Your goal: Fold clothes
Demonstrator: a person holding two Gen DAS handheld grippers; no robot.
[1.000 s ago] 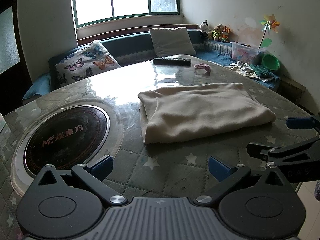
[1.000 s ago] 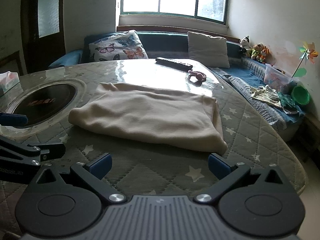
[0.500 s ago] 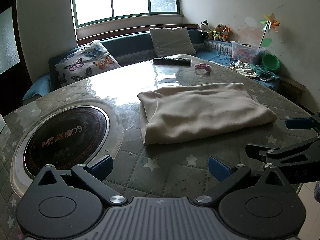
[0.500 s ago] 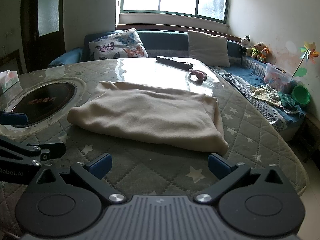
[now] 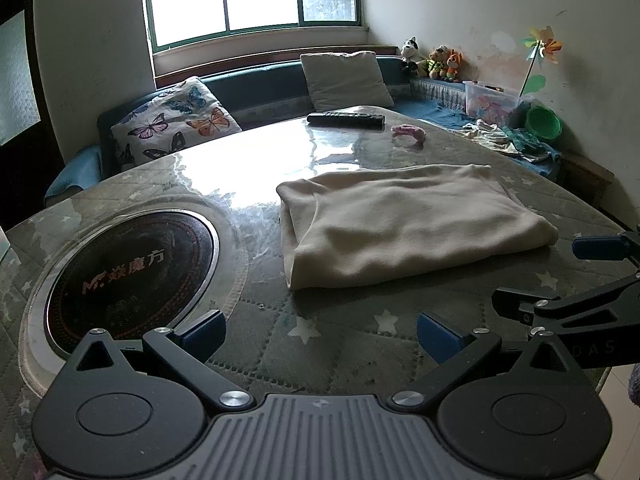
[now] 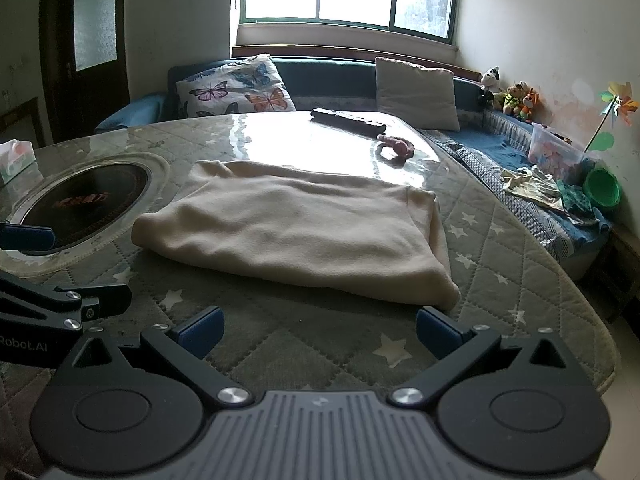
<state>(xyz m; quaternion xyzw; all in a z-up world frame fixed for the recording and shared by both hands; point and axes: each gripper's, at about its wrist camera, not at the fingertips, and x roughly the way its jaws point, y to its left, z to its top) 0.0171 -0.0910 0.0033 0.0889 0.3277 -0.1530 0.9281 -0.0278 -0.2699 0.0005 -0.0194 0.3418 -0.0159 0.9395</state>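
Note:
A cream garment (image 5: 404,220) lies folded into a flat rectangle on the round quilted table (image 5: 328,336); in the right wrist view it is the same cream garment (image 6: 296,228), in the middle. My left gripper (image 5: 320,330) hovers open near the table's front edge, short of the garment, with nothing between its blue pads. My right gripper (image 6: 318,330) is open too, empty, just short of the garment's near corner. Each gripper shows at the edge of the other's view: the right gripper (image 5: 568,276) and the left gripper (image 6: 64,272).
A round black cooktop (image 5: 128,276) is set into the table's left side. A remote (image 5: 346,119) and a pink toy (image 5: 408,133) lie at the far side, a tissue box (image 6: 16,156) at the left. A sofa with cushions (image 6: 236,92) and loose clothes (image 6: 532,186) lies beyond.
Both grippers have stayed open and drifted only slightly. The garment lies unchanged.

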